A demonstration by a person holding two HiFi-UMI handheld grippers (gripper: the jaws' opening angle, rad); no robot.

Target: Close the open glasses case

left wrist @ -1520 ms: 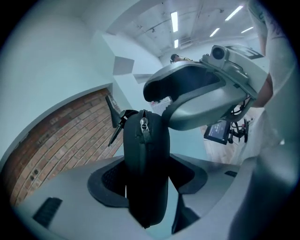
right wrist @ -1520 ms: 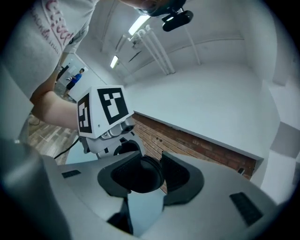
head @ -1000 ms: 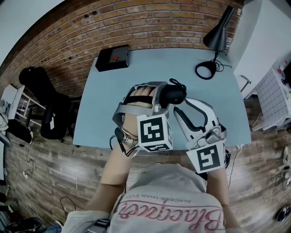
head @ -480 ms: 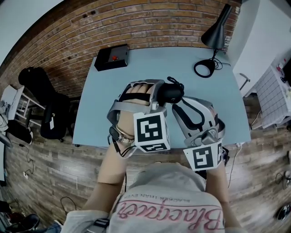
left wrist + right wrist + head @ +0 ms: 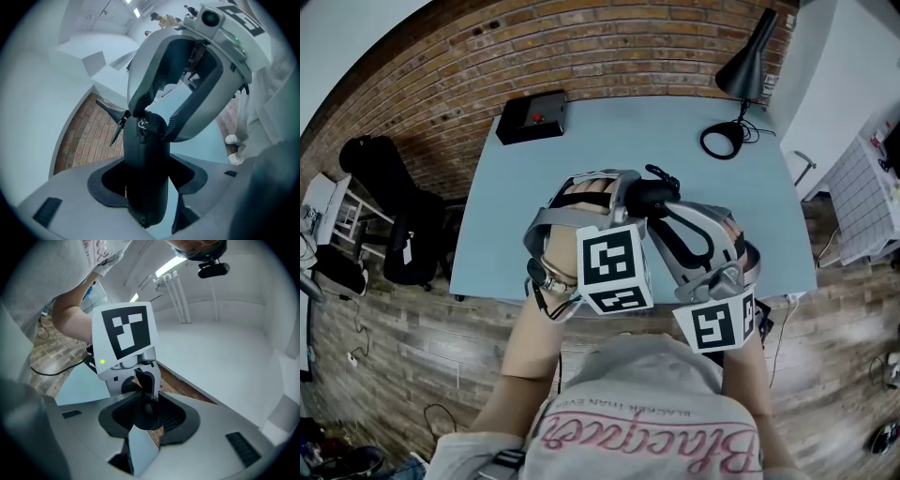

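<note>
A black glasses case is held in the air over the light blue table. My left gripper is shut on it; in the left gripper view the case stands up between the jaws, zip pull at its far end. My right gripper comes in from the right. Its jaws have just been closing, with the case's end between them. In the left gripper view, both fingertips of the right gripper touch that end. The right gripper view shows the dark case between its pads, and beyond it the left gripper's marker cube.
A black box with a red button sits at the table's far left corner. A black desk lamp and its coiled cord stand at the far right. A black bag lies on the wood floor to the left.
The right gripper has shifted a little to the left and rolled, and its fingers have drawn in around the case's end. The left gripper holds the case almost where it was.
</note>
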